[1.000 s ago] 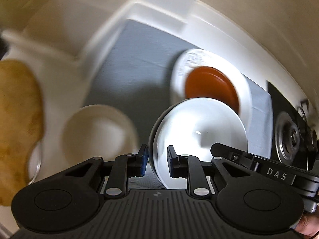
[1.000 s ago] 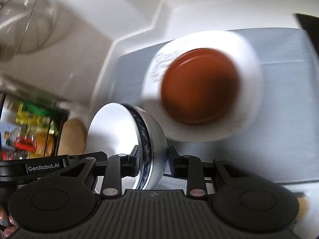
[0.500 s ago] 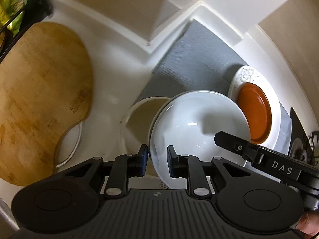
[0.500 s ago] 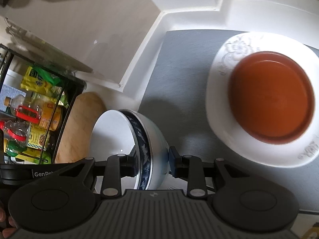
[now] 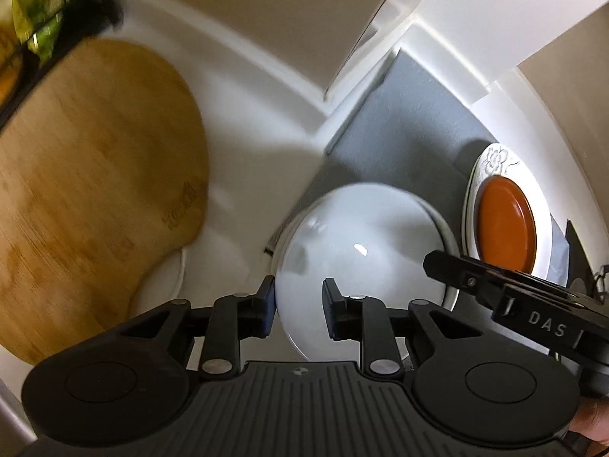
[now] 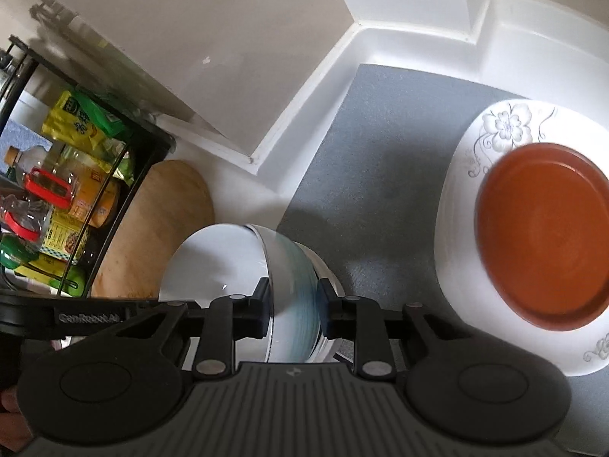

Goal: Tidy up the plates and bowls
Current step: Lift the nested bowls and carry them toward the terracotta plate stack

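Both tools pinch one bowl [image 5: 357, 251] by opposite rims: left tool [image 5: 297, 310], right tool [image 6: 293, 310]. Since a second ago, bowl carried from near plates [image 6: 495, 228] toward mat's [image 6: 380, 144] left edge, lower, apparently nesting into bowl beneath. Release likely next.

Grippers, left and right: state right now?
Left gripper: fingers either side of the white bowl rim; grip cannot be told.
Right gripper: fingers straddle the same bowl's wall; contact unclear too.
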